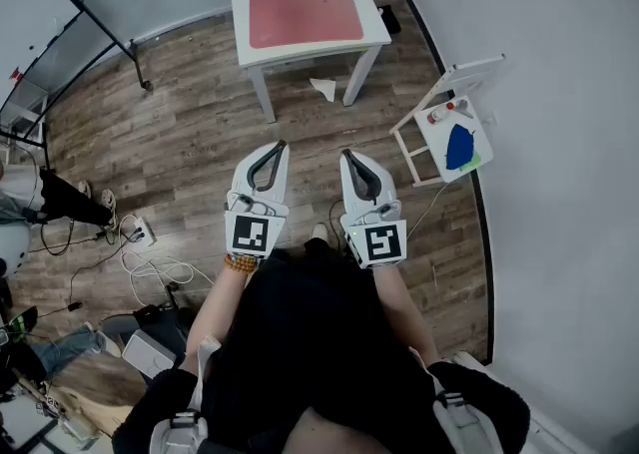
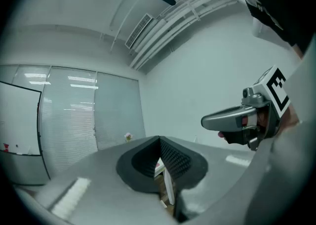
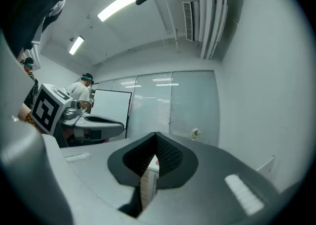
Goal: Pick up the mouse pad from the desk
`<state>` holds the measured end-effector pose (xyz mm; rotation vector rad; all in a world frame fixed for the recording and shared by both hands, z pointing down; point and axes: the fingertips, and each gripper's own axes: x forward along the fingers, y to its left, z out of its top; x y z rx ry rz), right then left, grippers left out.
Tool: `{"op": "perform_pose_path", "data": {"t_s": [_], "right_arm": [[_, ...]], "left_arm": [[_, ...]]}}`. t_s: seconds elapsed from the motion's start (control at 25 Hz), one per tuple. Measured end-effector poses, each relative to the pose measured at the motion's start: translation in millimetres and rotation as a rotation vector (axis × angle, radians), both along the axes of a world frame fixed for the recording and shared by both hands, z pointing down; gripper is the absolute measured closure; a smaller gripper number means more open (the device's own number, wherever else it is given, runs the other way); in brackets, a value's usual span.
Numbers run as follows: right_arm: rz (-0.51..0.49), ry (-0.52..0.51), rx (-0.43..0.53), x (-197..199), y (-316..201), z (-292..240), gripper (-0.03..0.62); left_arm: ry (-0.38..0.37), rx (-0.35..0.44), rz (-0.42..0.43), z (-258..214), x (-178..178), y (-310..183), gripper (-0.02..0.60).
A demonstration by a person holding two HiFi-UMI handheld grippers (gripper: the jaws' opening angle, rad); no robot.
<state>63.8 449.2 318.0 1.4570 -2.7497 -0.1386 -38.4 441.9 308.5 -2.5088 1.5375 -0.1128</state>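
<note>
Dark clothing (image 1: 300, 342) on the person's body filled the bottom of the head view, and both forearms were held out forward from it. A beaded bracelet (image 1: 240, 263) was worn on the left wrist. The left gripper (image 1: 275, 146) and the right gripper (image 1: 347, 155) were held side by side, near each other but apart, above the wooden floor (image 1: 180, 123) and pointed toward the desk (image 1: 300, 51). In each gripper view the ribbed jaw pads were seen pressed together at the tips, with nothing caught between them; only a sliver of the desk was glimpsed through the gap behind the tips.

The mouse pad (image 1: 305, 11), a pink-red rectangle, was laid flat on the white desk, well ahead of both grippers and touched by neither. A scrap of white paper (image 1: 324, 89) was left on the floor between the desk's front legs. To the right, a small white stand (image 1: 431, 148) was set by the wall, with a blue object (image 1: 459, 148) on it. White cables (image 1: 150, 267) were strewn over the floor at the left.
</note>
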Motion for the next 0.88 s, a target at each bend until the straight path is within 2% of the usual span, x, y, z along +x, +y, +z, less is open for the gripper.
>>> {"op": "perform_pose_path", "data": {"t_s": [0.12,0.24,0.32,0.48,0.68,0.88], "right_arm": [[-0.088,0.016,0.059,-6,5,-5,0.569],[-0.19,0.013,0.055,-7,10,-1,0.568],[-0.216,0.0,0.035,-1,7,6,0.568],[-0.218,-0.032,-0.018,9,-8,18,0.568],[-0.194,-0.049,-0.069,18,-35,32,0.568],[-0.134,-0.03,-0.122,27,-69,45,0.568]], "left_arm": [[-0.008,-0.004,-0.016,4,11,-2,0.581],[-0.031,-0.007,-0.031,10,25,-5,0.581],[-0.052,-0.016,-0.044,17,34,-6,0.581],[-0.073,-0.046,-0.07,24,39,-8,0.581],[-0.148,-0.062,-0.064,35,41,-18,0.581],[-0.134,-0.095,-0.042,49,32,-51,0.581]]}}
